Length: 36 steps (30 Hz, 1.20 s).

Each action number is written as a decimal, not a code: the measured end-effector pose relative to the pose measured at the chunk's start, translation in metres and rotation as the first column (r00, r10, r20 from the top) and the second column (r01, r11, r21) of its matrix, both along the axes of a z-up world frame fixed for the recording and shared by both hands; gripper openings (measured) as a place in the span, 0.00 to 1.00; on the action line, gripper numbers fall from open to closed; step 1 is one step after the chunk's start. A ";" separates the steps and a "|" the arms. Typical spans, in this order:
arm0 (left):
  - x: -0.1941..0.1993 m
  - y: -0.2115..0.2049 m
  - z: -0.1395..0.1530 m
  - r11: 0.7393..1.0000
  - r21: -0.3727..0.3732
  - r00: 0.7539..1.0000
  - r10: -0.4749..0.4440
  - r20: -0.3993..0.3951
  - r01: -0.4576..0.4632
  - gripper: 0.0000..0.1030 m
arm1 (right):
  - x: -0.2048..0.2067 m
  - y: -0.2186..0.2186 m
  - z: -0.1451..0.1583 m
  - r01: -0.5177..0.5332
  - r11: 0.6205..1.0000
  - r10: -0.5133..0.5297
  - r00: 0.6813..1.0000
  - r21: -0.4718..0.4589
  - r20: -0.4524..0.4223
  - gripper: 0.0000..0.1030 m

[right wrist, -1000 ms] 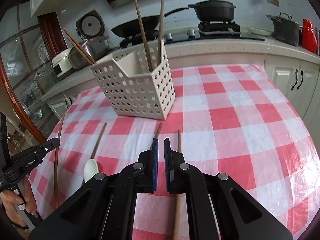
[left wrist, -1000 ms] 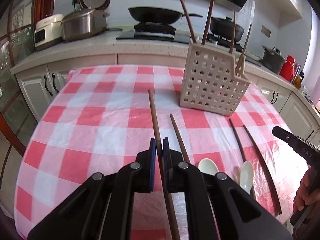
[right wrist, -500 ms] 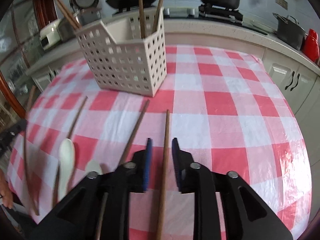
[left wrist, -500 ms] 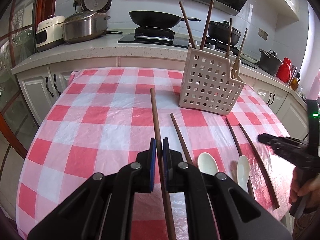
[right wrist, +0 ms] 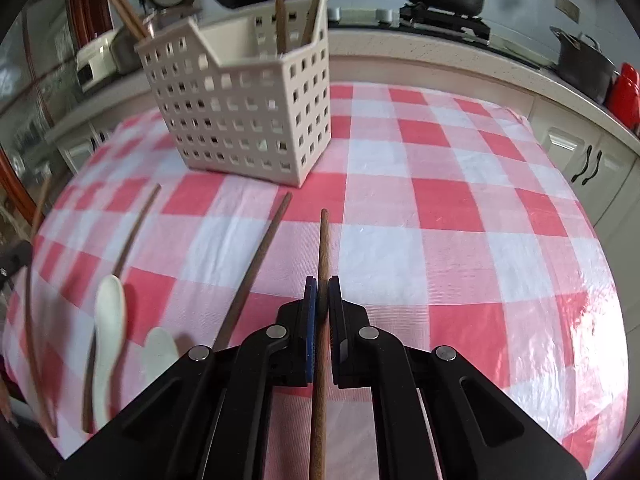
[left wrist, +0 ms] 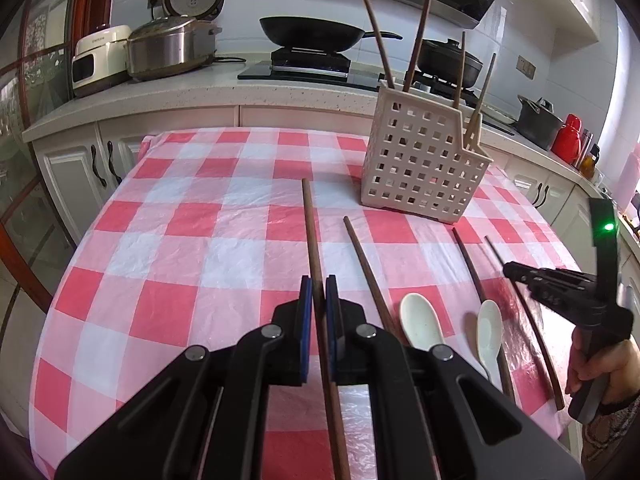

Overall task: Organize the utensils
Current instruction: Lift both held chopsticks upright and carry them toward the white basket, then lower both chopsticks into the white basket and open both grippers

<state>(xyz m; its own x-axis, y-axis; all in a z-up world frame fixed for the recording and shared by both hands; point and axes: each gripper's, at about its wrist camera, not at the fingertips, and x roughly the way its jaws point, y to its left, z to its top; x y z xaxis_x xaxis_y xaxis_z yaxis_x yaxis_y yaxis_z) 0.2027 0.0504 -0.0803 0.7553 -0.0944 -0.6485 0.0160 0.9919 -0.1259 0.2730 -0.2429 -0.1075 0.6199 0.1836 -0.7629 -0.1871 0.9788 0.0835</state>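
Observation:
My left gripper (left wrist: 319, 288) is shut on a brown chopstick (left wrist: 310, 224) that points toward the white perforated utensil basket (left wrist: 420, 168). My right gripper (right wrist: 322, 288) is shut on another brown chopstick (right wrist: 324, 240), low over the checked cloth. The basket (right wrist: 240, 120) holds several upright chopsticks. A loose chopstick (right wrist: 256, 264) lies just left of my right gripper. Two white spoons (left wrist: 420, 320) (left wrist: 490, 332) and more chopsticks (left wrist: 368, 268) lie on the cloth. The right gripper also shows at the right edge of the left wrist view (left wrist: 516, 270).
The table has a red-and-white checked cloth (left wrist: 200, 240) under clear plastic. Behind it runs a counter (left wrist: 200, 96) with rice cookers, a wok and pots. White cabinets stand below. The table edge drops off at the right (right wrist: 592, 320).
My right gripper opened, came down around a chopstick on the cloth and shut on it. My left gripper kept its chopstick and barely moved.

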 end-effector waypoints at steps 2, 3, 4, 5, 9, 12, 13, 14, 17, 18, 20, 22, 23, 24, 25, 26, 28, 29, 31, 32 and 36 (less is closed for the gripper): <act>-0.003 -0.002 0.004 1.000 0.003 1.000 -0.005 0.013 0.005 0.06 | -0.010 -0.006 0.017 0.000 0.999 -0.003 0.998 0.048 0.057 0.06; -0.005 -0.003 0.007 1.000 0.008 1.000 -0.006 0.022 0.006 0.06 | -0.013 -0.008 0.025 0.000 0.998 -0.005 0.997 0.064 0.080 0.06; -0.007 -0.004 0.010 1.000 0.013 0.999 -0.006 0.033 0.006 0.06 | -0.017 -0.011 0.035 0.001 0.997 -0.009 0.994 0.079 0.108 0.06; -0.009 -0.005 0.014 1.000 0.016 0.999 -0.007 0.044 0.006 0.06 | -0.024 -0.014 0.047 -0.001 0.995 -0.013 0.989 0.098 0.145 0.06; -0.018 -0.006 0.028 1.000 0.017 0.996 -0.010 0.085 0.008 0.06 | -0.042 -0.018 0.082 -0.027 0.990 -0.010 0.968 0.142 0.251 0.06; -0.026 -0.006 0.040 1.000 0.025 0.993 -0.006 0.122 0.003 0.06 | -0.056 -0.020 0.100 -0.041 0.986 -0.013 0.950 0.164 0.311 0.06; -0.029 -0.006 0.045 1.000 0.025 0.991 -0.006 0.135 0.002 0.06 | -0.058 -0.019 0.104 -0.044 0.985 -0.012 0.947 0.166 0.322 0.06; -0.031 -0.006 0.049 1.000 0.025 0.990 -0.005 0.144 0.002 0.06 | -0.061 -0.020 0.108 -0.048 0.985 -0.011 0.943 0.168 0.332 0.06; -0.041 -0.007 0.061 0.999 0.036 0.983 -0.003 0.182 -0.003 0.06 | -0.068 -0.021 0.117 -0.054 0.985 -0.009 0.933 0.165 0.360 0.06; -0.044 -0.008 0.064 0.999 0.042 0.981 -0.004 0.195 -0.004 0.06 | -0.070 -0.021 0.120 -0.059 0.985 -0.005 0.931 0.163 0.365 0.06; -0.049 -0.010 0.069 0.998 0.055 0.976 -0.006 0.216 -0.006 0.06 | -0.076 -0.019 0.122 -0.063 0.985 -0.002 0.928 0.162 0.374 0.06; -0.053 -0.012 0.072 0.998 0.066 0.974 -0.010 0.228 -0.006 0.06 | -0.082 -0.017 0.124 -0.070 0.986 0.006 0.924 0.154 0.381 0.06; -0.054 -0.013 0.073 0.997 0.072 0.973 -0.011 0.230 -0.006 0.06 | -0.084 -0.016 0.125 -0.071 0.986 0.008 0.924 0.151 0.383 0.06; -0.055 -0.014 0.073 0.997 0.073 0.973 -0.012 0.232 -0.005 0.06 | -0.086 -0.016 0.127 -0.073 0.986 0.009 0.923 0.151 0.385 0.06; -0.057 -0.014 0.074 0.997 0.074 0.972 -0.014 0.235 -0.003 0.06 | -0.088 -0.017 0.129 -0.076 0.985 0.011 0.921 0.154 0.389 0.06; -0.059 -0.015 0.076 0.997 0.077 0.971 -0.016 0.240 -0.003 0.06 | -0.090 -0.017 0.130 -0.078 0.985 0.011 0.920 0.155 0.392 0.06; -0.062 -0.017 0.079 0.996 0.086 0.967 -0.019 0.253 -0.004 0.06 | -0.093 -0.018 0.134 -0.082 0.985 0.014 0.915 0.151 0.404 0.06; -0.065 -0.018 0.082 0.996 0.089 0.965 -0.023 0.262 0.000 0.06 | -0.094 -0.018 0.136 -0.082 0.986 0.014 0.912 0.148 0.411 0.06; -0.066 -0.019 0.084 0.996 0.090 0.963 -0.028 0.268 0.004 0.06 | -0.097 -0.019 0.138 -0.082 0.985 0.012 0.908 0.150 0.419 0.06; -0.068 -0.020 0.085 0.996 0.091 0.962 -0.030 0.271 0.006 0.06 | -0.097 -0.019 0.138 -0.084 0.985 0.012 0.907 0.152 0.420 0.06; -0.066 -0.024 0.090 0.995 0.100 0.960 -0.047 0.276 0.020 0.06 | -0.096 -0.019 0.139 -0.088 0.983 0.013 0.907 0.159 0.421 0.06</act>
